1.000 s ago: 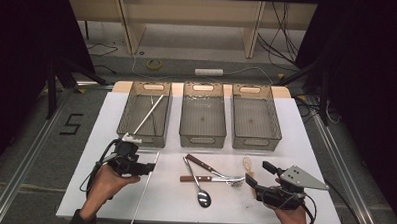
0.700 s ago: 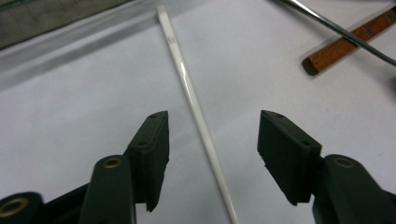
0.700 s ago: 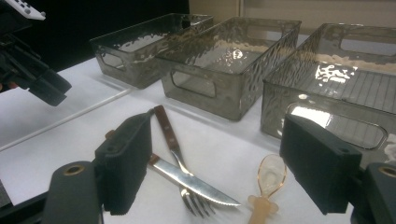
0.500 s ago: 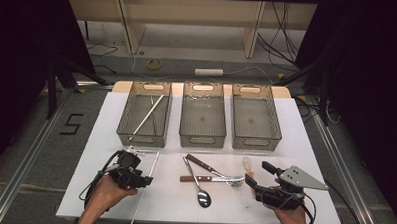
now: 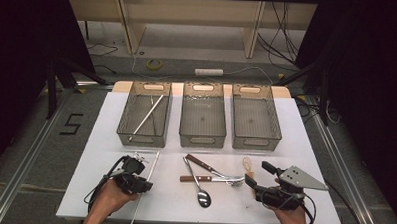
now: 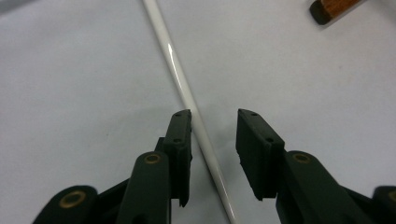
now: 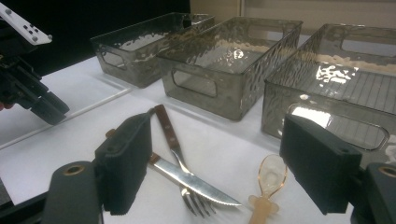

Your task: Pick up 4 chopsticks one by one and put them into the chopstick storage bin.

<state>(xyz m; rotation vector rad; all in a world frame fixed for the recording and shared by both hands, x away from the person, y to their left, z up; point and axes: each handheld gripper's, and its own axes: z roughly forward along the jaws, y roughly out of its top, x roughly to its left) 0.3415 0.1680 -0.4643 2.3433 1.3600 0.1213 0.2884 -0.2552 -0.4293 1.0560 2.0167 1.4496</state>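
A thin white plastic rod (image 6: 187, 95) lies on the white table (image 5: 295, 145), passing between the left gripper (image 6: 214, 126)'s jaws, which have just been closing but do not yet pinch it. Right gripper (image 7: 215, 158) spread wide near a steel fork (image 7: 187, 186).

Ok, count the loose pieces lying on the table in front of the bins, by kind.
Spoons: 2 (metal spoon, amber plastic spoon)
Fork: 1
Knife: 1
White stick: 1
Total: 5
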